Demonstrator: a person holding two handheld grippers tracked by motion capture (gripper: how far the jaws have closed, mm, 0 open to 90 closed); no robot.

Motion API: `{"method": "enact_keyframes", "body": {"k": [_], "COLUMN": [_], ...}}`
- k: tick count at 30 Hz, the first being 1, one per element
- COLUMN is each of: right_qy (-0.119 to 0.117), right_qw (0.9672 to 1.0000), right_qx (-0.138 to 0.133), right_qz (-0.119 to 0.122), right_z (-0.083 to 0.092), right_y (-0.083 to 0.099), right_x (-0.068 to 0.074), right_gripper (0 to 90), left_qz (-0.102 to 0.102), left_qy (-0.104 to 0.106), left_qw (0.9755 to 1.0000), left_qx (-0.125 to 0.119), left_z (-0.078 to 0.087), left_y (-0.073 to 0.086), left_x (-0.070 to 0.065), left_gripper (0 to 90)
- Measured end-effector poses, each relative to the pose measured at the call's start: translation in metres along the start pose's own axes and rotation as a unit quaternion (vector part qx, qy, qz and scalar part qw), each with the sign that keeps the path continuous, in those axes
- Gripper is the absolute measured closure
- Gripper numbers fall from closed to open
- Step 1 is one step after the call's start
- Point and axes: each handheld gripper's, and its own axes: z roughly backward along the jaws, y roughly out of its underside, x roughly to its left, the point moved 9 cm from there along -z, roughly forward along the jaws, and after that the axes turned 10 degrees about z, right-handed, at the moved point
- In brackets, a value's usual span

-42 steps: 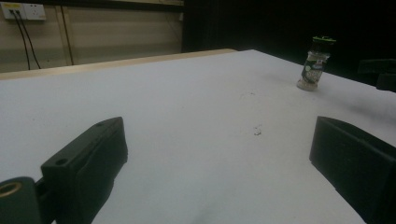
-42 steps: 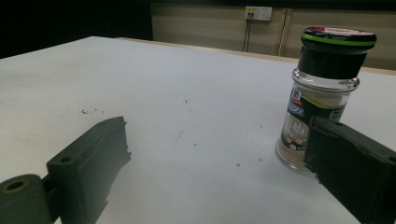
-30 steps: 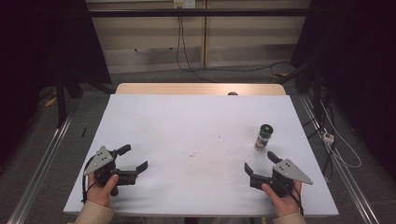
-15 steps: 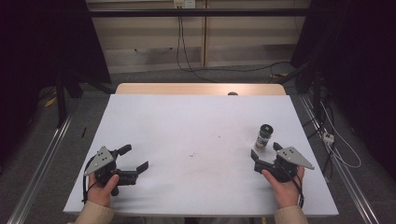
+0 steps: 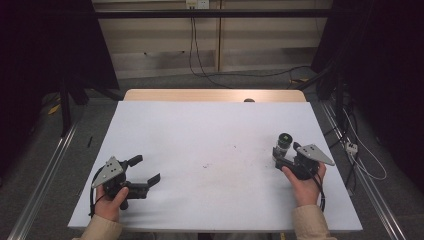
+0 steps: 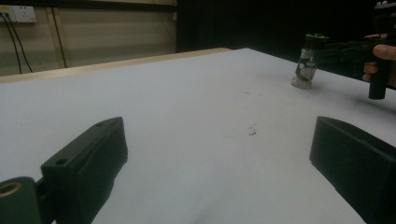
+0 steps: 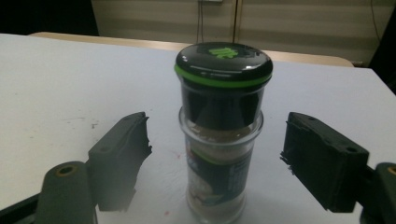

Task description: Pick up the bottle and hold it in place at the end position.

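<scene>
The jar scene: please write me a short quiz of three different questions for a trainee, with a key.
1. True or false: the jar lies on its side.
2. Which gripper has the jar between its jaws: A) the left gripper B) the right gripper?
3. Fill in: the ring under the jar's black lid is ____.

Key: 1 false, it stands upright on the table. 2 B; the jaws have just been closing, but gaps remain on both sides of the jar. 3 green.
</scene>
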Motion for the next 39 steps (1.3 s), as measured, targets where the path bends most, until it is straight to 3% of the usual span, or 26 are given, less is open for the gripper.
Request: {"method": "enact_keyframes", "body": {"k": [11,25,29,32,39], "right_qy": [-0.014,-0.012,-0.018,-0.016,-0.030], "right_qw": [0.9998,0.9994,0.9994,0.9993,0.9994], "right_qx": [0.016,0.031,0.031,0.030,0.018], "right_qz": [0.003,0.001,0.003,0.013,0.004], "right_z": [-0.016,-0.019,-0.019,-0.019,-0.019], "right_y": [0.002,0.008,0.008,0.007,0.000], "right_x": [0.001,-0.004,-0.002,0.000,0.007], "right_gripper": [29.2,42.3,52.3,52.7,52.9], "left_qz": [0.003,-0.007,-0.004,-0.010,-0.008], "left_qy": [0.008,0.007,0.007,0.005,0.005], "left_qw": [1.0000,0.9999,0.9999,0.9999,0.9999], "left_qx": [0.001,0.007,0.009,0.007,0.007], "left_z": [-0.002,-0.003,-0.003,-0.003,-0.003], "left_y": [0.000,0.002,0.002,0.001,0.001], "left_x": [-0.003,-0.004,-0.004,-0.003,-0.003], "left_gripper": [3.8,3.8,3.9,3.9,3.9]}}
